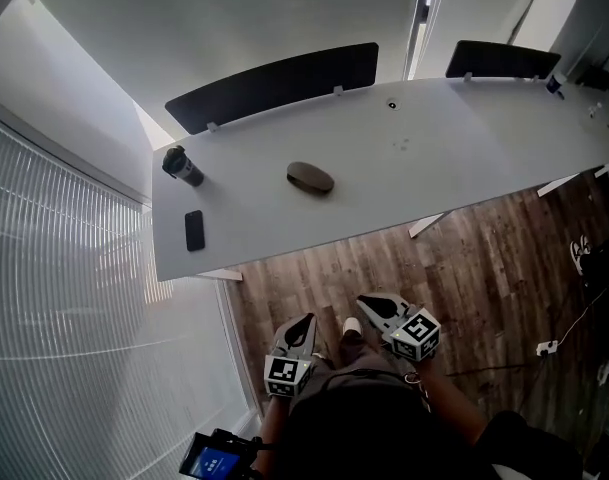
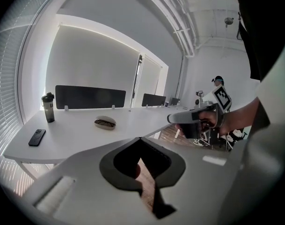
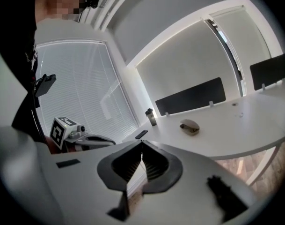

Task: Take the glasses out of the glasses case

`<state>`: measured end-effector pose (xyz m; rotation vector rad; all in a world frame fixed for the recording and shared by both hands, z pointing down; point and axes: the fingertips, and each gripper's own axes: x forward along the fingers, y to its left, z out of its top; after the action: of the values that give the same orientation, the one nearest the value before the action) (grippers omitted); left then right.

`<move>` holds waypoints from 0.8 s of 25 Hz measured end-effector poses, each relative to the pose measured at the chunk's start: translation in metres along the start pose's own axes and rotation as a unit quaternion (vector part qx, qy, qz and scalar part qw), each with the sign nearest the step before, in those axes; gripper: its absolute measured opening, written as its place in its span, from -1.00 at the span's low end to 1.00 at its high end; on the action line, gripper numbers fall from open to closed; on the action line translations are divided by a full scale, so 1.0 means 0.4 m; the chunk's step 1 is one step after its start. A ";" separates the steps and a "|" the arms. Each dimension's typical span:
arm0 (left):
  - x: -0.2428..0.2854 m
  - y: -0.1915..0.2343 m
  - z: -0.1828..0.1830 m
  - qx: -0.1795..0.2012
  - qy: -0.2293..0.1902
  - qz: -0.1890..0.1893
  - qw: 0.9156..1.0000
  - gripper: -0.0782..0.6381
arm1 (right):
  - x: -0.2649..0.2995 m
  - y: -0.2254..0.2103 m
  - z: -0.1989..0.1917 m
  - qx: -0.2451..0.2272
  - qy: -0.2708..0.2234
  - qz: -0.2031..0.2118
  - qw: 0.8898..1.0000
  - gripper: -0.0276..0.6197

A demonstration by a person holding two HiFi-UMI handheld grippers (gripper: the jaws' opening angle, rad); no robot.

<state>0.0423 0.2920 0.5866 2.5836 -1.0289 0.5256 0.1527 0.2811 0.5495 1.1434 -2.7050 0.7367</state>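
A closed oval brown glasses case [image 1: 310,177] lies near the middle of the white table [image 1: 464,148]; it also shows in the left gripper view [image 2: 105,122] and the right gripper view [image 3: 190,126]. No glasses are visible. Both grippers are held low over the wooden floor, well short of the table's near edge. My left gripper [image 1: 306,320] points toward the table with its jaw tips together [image 2: 140,138] and nothing between them. My right gripper [image 1: 366,302] sits beside it, jaws shut and empty [image 3: 142,142].
A dark bottle [image 1: 182,166] stands at the table's far left, and a black phone [image 1: 194,230] lies near the left front edge. Two dark divider panels [image 1: 274,86] line the far edge. White blinds [image 1: 74,318] run along the left.
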 end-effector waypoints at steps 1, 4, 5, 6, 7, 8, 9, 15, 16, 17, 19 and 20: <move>0.003 -0.004 0.010 0.004 -0.003 0.001 1.000 -0.77 | -0.008 -0.027 0.000 0.005 0.000 -0.009 1.000 -0.89; 0.004 0.003 0.030 0.008 -0.009 0.009 1.000 -0.77 | -0.021 -0.089 0.010 0.019 -0.004 -0.034 0.999 -0.89; 0.005 0.009 0.036 0.006 -0.012 0.012 1.000 -0.77 | -0.023 -0.101 0.018 0.020 -0.007 -0.039 0.999 -0.89; 0.010 0.014 0.042 0.004 -0.015 0.013 1.000 -0.77 | -0.023 -0.112 0.027 0.018 -0.010 -0.042 0.999 -0.89; 0.021 0.019 0.045 0.002 -0.018 0.013 1.000 -0.77 | -0.021 -0.122 0.036 0.012 -0.010 -0.044 0.999 -0.89; 0.034 0.023 0.046 0.001 -0.018 0.012 1.000 -0.77 | -0.018 -0.131 0.041 0.006 -0.009 -0.046 0.999 -0.89; 0.044 0.026 0.046 -0.001 -0.017 0.011 1.000 -0.77 | -0.015 -0.136 0.038 0.001 -0.006 -0.049 0.999 -0.89; 0.077 0.036 0.106 -0.012 -0.029 0.001 1.000 -0.77 | 0.003 -0.097 0.041 -0.009 -0.006 -0.036 0.999 -0.89; 0.082 0.030 0.100 -0.006 -0.027 -0.005 1.000 -0.77 | 0.004 -0.089 0.038 -0.009 -0.004 -0.031 0.999 -0.89; 0.086 0.024 0.093 0.004 -0.023 -0.009 1.000 -0.77 | 0.003 -0.084 0.033 -0.006 -0.001 -0.027 1.000 -0.89; 0.088 0.017 0.087 0.019 -0.014 -0.011 1.000 -0.77 | 0.000 -0.084 0.018 0.005 0.004 -0.024 1.000 -0.89; 0.088 0.018 0.087 0.020 -0.011 -0.013 1.000 -0.77 | 0.000 -0.086 0.012 0.008 0.006 -0.025 1.000 -0.89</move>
<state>0.0688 0.2521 0.5727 2.6400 -1.0003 0.5191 0.1772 0.2581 0.5586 1.2020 -2.6538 0.7572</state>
